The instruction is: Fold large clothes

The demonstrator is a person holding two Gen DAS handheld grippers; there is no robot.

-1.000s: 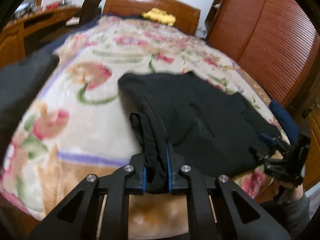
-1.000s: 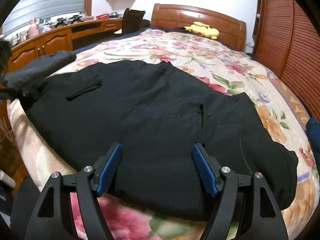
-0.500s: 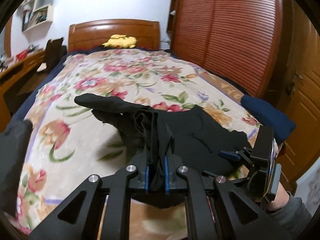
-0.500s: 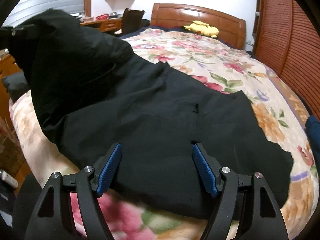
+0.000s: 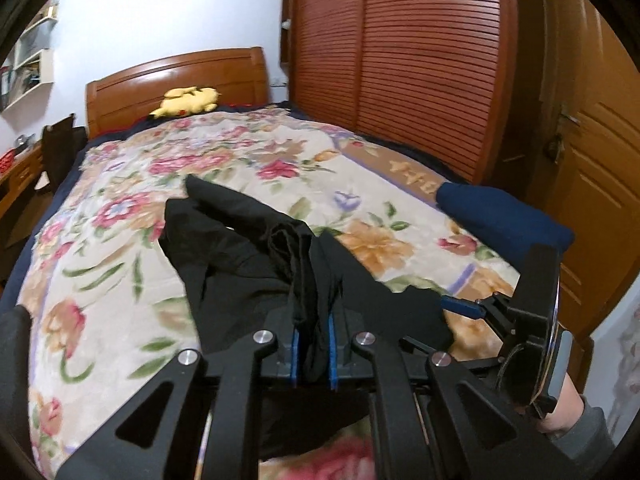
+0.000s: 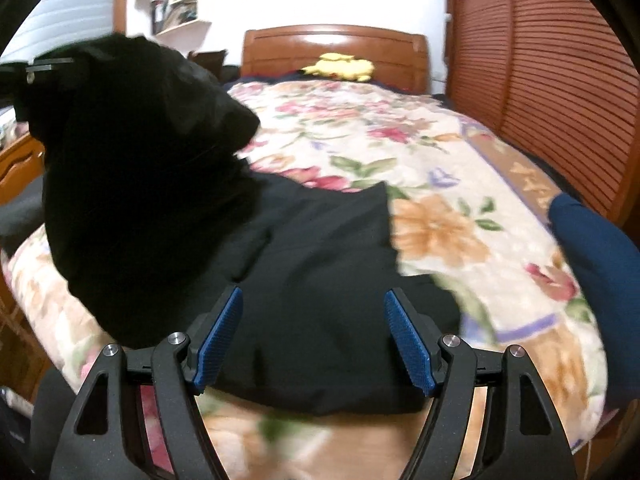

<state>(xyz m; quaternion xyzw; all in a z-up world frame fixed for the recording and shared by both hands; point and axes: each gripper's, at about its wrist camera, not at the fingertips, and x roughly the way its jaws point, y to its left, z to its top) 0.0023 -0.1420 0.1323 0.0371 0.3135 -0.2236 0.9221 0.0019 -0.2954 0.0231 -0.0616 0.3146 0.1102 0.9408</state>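
The left gripper [image 5: 312, 340] was clamped on a bunched fold of the black garment [image 5: 248, 264], hiding that fold's edge. The right gripper [image 6: 314, 340] stood wide, empty, above the cloth. The matte garment lay on the plush floral blanket [image 6: 400, 140]; its raised part at 10 o'clock was blurred in the right view.

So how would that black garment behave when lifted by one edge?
Probably floppy: the black garment bunches into folds where the left tongs pinch it. Likely light, since one pinch holds a raised flap. It seems to drape, not slide, on the blanket.
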